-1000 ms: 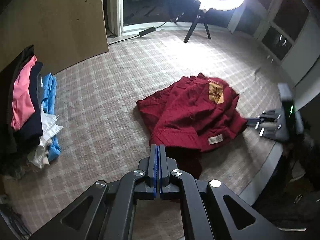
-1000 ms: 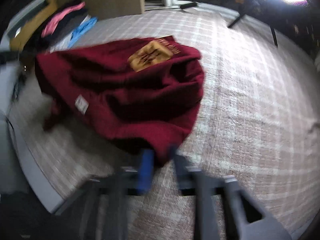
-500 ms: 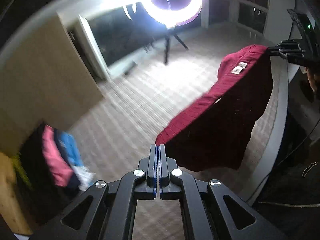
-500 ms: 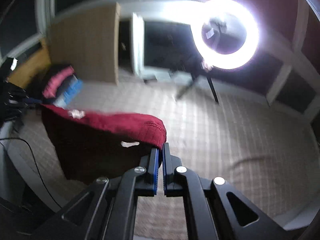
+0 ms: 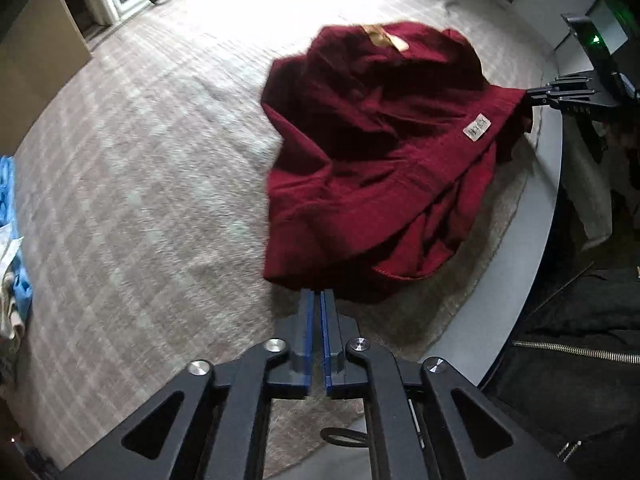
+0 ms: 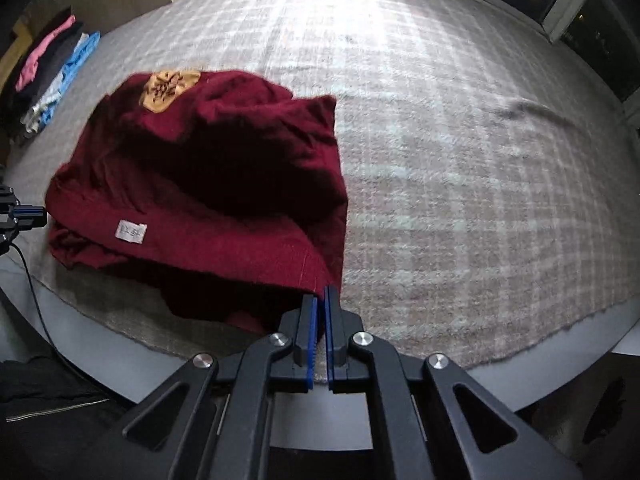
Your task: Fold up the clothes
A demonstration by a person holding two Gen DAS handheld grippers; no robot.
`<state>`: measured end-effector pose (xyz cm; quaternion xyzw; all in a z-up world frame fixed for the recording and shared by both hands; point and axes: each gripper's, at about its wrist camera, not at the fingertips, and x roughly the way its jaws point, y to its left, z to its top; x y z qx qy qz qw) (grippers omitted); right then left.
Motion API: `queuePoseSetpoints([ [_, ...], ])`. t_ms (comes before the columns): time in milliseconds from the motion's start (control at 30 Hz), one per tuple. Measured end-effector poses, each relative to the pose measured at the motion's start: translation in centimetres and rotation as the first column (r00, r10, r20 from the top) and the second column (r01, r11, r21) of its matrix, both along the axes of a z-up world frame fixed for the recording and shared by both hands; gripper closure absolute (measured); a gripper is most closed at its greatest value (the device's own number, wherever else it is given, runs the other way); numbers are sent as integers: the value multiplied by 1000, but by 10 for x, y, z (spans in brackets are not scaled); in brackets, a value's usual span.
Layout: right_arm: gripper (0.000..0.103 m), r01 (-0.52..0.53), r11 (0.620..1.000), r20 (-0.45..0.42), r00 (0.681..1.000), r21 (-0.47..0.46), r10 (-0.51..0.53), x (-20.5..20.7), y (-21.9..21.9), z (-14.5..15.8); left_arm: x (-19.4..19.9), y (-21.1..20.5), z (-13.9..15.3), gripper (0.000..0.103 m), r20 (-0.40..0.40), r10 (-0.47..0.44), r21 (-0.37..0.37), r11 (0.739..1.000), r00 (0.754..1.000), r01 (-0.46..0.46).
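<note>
The dark red knitted sweater (image 5: 384,152) lies rumpled on the pale checked woven cloth (image 5: 140,168) covering the desk, bunched just ahead of both sets of jaws, with its ribbed hem stretched between them. The left gripper (image 5: 317,300) has its blue-padded jaws nearly together on one corner of the hem; the right gripper (image 6: 321,300) pinches the other corner the same way, and from the left wrist view it shows at the sweater's far side (image 5: 560,94). The main risk, as I judge it, is that the thick, soft knit slips out of either narrow pinch if the hem is pulled taut too hard, leaving the garment to collapse into a worse heap. A second risk is that the body, folded over itself with deep creases beyond the jaws, drags the loosely laid cloth along and wrinkles it, or that a buried sleeve stays trapped inside the fold. The knit looks heavy and fuzzy, with a small white rectangular label (image 6: 131,232) near the hem and a tan patch (image 6: 170,88) on the far side. A stack of folded clothes in pink, black and blue (image 6: 52,76) sits well off to the left of the right jaws.
</note>
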<state>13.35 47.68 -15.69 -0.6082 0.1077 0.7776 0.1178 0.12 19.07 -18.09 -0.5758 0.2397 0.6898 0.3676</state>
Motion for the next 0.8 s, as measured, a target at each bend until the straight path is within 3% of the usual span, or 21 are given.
queuePoseSetpoints([
  [67,100,-6,1000,-5,1000,-4,6,1,6,2,3,-3,3,80,-14,6,7,1000,1000,-6],
  [100,100,-11,1000,-5,1000,-6,11,2,7,2,5,-3,4,78,-20,8,9,1000,1000,-8],
  [300,100,-24,1000,-9,1000,-14,24,-12,8,-7,-3,1,-7,77,-28,64,0,998,998,-64],
  [400,99,-22,1000,-16,1000,-17,22,-5,13,0,-14,4,-15,76,-59,92,-20,995,994,-93],
  [533,99,-20,999,-26,999,-32,19,2,23,7,-22,14,-22,76,-41,85,3,996,996,-85],
  [600,99,-24,999,-31,999,-37,23,2,27,7,-23,22,-22,78,-34,71,28,997,997,-70],
  [633,99,-27,999,-35,999,-40,26,2,28,7,-23,27,-21,85,-37,64,33,997,997,-63],
  [667,99,-30,999,-40,999,-45,28,1,28,5,-23,30,-20,102,-43,62,30,998,997,-61],
  [700,98,-33,998,-43,999,-54,31,2,27,3,-25,31,-20,102,-46,70,21,997,996,-69],
  [767,88,-30,998,-51,998,-55,27,4,27,-2,-30,28,-16,102,-29,103,28,994,994,-102],
  [800,74,-29,998,-56,998,-53,26,5,27,-5,-32,25,-13,102,-24,116,36,993,993,-115],
])
